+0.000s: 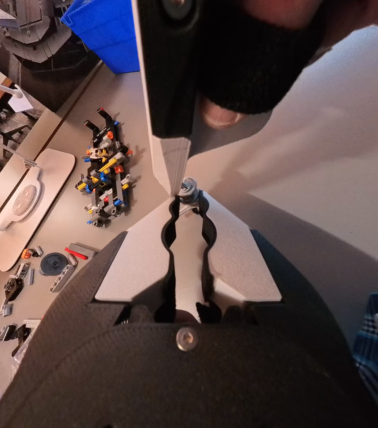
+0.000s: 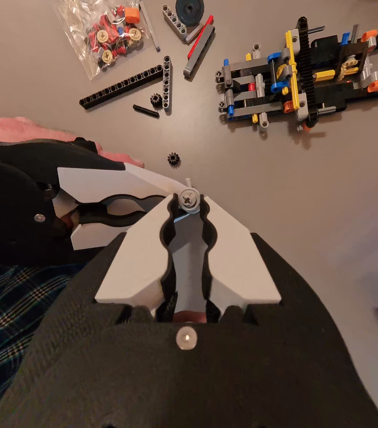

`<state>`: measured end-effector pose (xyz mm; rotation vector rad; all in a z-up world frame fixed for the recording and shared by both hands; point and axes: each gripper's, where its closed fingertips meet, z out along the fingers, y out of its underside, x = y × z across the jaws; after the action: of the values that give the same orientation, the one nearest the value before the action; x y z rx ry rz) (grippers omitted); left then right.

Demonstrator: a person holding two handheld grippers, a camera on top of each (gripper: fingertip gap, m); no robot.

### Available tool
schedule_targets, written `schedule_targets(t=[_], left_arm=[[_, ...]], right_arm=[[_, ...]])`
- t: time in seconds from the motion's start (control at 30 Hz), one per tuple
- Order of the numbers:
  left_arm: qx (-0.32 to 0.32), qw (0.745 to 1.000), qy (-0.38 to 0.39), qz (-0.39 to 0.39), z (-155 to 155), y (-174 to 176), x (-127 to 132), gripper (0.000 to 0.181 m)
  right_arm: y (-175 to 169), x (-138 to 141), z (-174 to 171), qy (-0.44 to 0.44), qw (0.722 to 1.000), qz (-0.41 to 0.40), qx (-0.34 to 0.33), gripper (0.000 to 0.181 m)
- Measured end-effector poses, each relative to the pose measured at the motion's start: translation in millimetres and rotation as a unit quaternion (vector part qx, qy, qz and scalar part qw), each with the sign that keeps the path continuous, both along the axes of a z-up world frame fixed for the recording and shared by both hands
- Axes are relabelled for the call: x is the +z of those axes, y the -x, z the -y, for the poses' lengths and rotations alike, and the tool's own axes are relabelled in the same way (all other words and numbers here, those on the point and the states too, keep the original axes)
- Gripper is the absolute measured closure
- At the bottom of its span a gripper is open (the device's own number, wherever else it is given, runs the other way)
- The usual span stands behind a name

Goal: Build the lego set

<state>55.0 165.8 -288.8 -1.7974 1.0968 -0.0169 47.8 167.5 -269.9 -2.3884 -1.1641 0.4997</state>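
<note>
Right wrist view: both grippers' fingers point(image 2: 176, 185) pinch a grey pulley point(image 2: 188, 201); nothing legible.

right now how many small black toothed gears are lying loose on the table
2. One small black toothed gear lies beside the upright grey holed beam; the other sits alone just ahead of the gripper tips. More may be hidden in the clear parts bag.
</note>
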Motion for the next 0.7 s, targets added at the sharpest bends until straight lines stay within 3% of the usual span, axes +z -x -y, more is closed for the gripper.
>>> schedule_targets(t=[0.03, 0.33, 0.7], left_arm=[[0.0, 1.0, -0.001, -0.001, -0.3, 0.3, -0.1, 0.167], [0.001, 1.0, -0.005, -0.005, -1.2, 0.1, -0.8, 0.168], [-0.001, 1.0, -0.006, -0.007, -1.9, 0.5, -1.6, 0.168]], right_arm=[[0.4, -0.1, -0.1, 0.002, 1.0, 0.0, 0.0, 0.165], [-0.2, -1.6, 0.1, 0.006, 1.0, 0.012, 0.016, 0.165], [0.5, -3.9, 0.8, 0.042, 0.998, -0.038, 0.016, 0.165]])
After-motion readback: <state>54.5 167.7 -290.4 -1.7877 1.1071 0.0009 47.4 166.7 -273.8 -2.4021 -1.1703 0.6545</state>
